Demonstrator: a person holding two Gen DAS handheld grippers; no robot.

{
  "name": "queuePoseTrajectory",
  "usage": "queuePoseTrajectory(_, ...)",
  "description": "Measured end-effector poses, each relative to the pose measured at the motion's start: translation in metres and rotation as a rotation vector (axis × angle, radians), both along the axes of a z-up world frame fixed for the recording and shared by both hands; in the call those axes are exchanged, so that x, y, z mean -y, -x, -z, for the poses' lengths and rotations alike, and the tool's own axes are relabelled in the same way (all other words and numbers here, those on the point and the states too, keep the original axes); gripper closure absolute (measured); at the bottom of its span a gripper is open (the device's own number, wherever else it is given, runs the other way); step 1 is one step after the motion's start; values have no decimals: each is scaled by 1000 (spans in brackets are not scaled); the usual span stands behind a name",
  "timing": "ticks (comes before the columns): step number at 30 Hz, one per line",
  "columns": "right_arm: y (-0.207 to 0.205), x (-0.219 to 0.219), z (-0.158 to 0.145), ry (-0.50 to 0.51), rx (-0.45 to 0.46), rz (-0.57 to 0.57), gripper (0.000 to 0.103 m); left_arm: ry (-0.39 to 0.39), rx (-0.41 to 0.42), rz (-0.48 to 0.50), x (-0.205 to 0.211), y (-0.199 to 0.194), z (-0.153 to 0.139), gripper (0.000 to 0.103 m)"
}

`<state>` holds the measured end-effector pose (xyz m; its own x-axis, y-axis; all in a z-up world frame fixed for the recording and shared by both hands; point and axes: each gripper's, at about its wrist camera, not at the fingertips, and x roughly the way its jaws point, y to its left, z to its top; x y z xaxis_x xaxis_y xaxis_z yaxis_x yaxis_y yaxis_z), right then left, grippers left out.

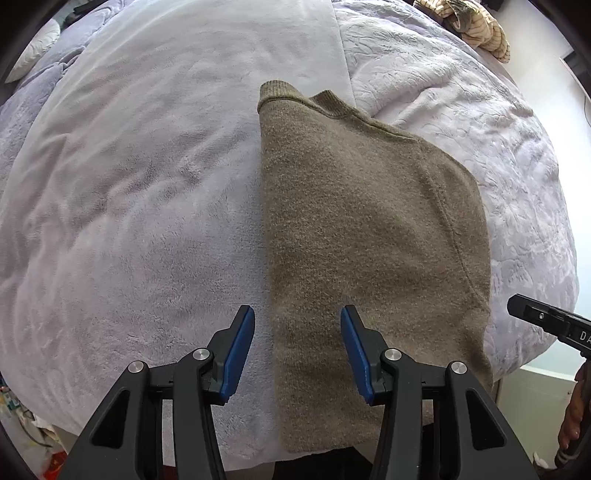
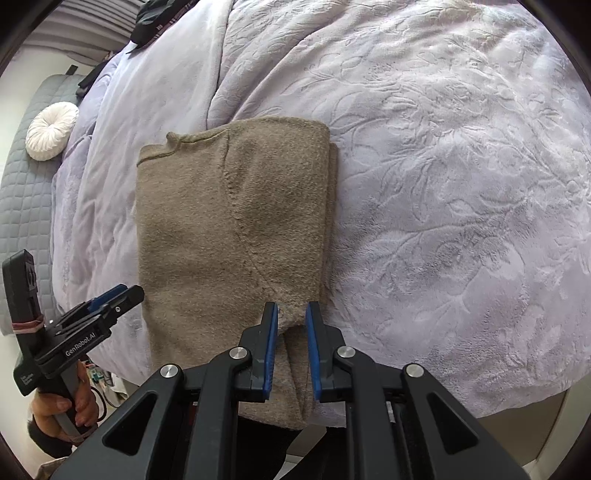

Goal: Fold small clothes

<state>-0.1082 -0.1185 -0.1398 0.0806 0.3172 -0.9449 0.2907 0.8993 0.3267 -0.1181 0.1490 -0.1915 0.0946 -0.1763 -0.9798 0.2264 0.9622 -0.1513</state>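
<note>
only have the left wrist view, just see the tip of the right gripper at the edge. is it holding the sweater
Observer: Yes. The right gripper is shut on a raised ridge of the brown sweater, at its near right corner.
Operator: is that right side folded over
Observer: Yes, the right edge is doubled over, and a second layer shows just beneath it.
Operator: anything else on the bed past it
Observer: A dark garment lies at the far edge of the bed.
</note>
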Motion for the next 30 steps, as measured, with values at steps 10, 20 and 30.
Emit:
queuePoseTrajectory(10, -2, -7, 2, 3, -7, -18, 86, -10, -3, 3, 3, 2, 1, 53)
queuePoseTrajectory(20, -18, -9, 34, 4, -83, -4, 26, -20, -9, 5, 1, 5, 5, 53)
queuePoseTrajectory(30, -10, 2, 65, -6, -112, -9, 80, -15, -36, 10, -3, 9, 16, 51)
